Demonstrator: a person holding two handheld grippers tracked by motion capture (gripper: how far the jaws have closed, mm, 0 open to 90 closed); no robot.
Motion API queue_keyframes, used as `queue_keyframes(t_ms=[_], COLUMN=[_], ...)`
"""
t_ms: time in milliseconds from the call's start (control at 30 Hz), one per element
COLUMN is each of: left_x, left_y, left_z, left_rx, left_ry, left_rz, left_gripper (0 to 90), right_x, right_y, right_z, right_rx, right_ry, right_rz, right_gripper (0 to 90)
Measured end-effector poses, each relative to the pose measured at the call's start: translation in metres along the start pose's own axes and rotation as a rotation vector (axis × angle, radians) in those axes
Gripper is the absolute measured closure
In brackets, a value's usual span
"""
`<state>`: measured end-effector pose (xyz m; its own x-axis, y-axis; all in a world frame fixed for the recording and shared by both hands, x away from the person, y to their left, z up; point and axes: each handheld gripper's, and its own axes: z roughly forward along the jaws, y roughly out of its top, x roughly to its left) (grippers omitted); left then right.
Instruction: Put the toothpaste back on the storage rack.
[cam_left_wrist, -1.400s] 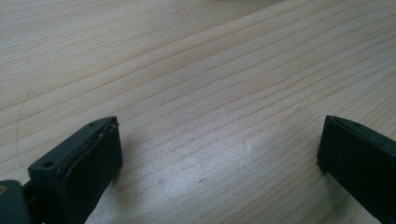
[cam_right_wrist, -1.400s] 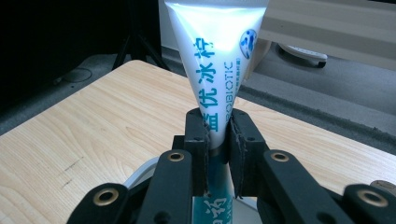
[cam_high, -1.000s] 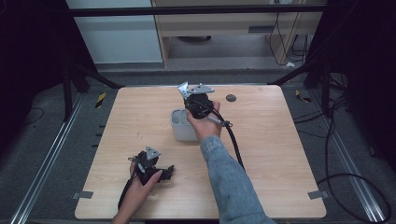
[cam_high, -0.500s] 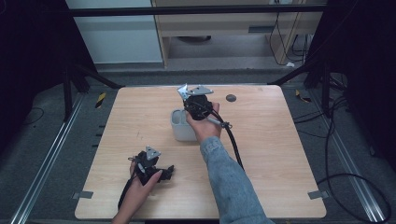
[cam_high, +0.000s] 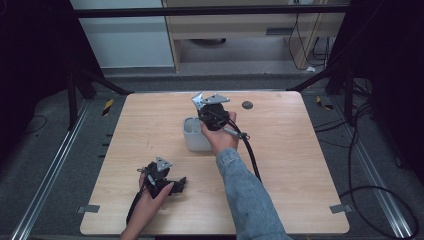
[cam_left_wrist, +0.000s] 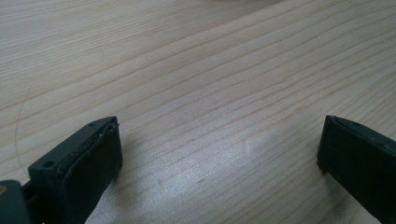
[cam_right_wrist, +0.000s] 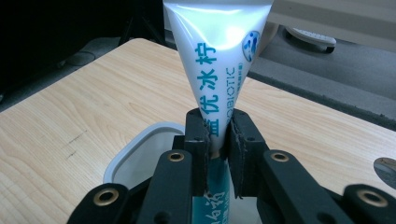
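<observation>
My right gripper (cam_right_wrist: 217, 126) is shut on a white tube (cam_right_wrist: 217, 60) with teal lettering. It pinches the tube low on its body, and the wide flat end points up and away. Just below the jaws stands a pale open cup (cam_right_wrist: 135, 154), and the tube's lower end hangs at the cup's mouth. In the high view, my right gripper (cam_high: 210, 110) sits over the far side of the cup (cam_high: 192, 137) at the table's middle. My left gripper (cam_high: 175, 184) rests near the front left edge; its jaws (cam_left_wrist: 219, 140) stand wide open over bare wood.
A small dark round disc (cam_high: 247, 105) lies on the wooden table (cam_high: 300, 165) to the right of the cup, near the far edge. The right gripper's black cable (cam_high: 252, 160) trails back across the table. Dark floor with rails and cables surrounds the table.
</observation>
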<state>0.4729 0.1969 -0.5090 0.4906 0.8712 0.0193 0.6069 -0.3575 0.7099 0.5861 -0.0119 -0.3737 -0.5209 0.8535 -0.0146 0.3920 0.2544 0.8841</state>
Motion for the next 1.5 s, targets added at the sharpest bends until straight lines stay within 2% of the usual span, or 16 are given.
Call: queue_keyframes(t_ms=[567,1167,1500], left_x=[0.0,0.0,0.0], left_y=[0.0,0.0,0.0], left_z=[0.0,0.0,0.0], left_rx=[0.0,-0.001,-0.002], left_ry=[0.0,0.0,-0.002], left_rz=[0.0,-0.001,0.0], left_gripper=[0.0,0.0,0.0], right_x=[0.003,0.005,0.006], right_y=[-0.004,-0.008,-0.008], right_z=[0.0,0.008,0.011], right_rx=[0.033,0.085,0.095], right_ry=[0.006,0.006,0.005], right_rz=[-0.03,-0.039,-0.045], right_gripper=[79.0,79.0,79.0])
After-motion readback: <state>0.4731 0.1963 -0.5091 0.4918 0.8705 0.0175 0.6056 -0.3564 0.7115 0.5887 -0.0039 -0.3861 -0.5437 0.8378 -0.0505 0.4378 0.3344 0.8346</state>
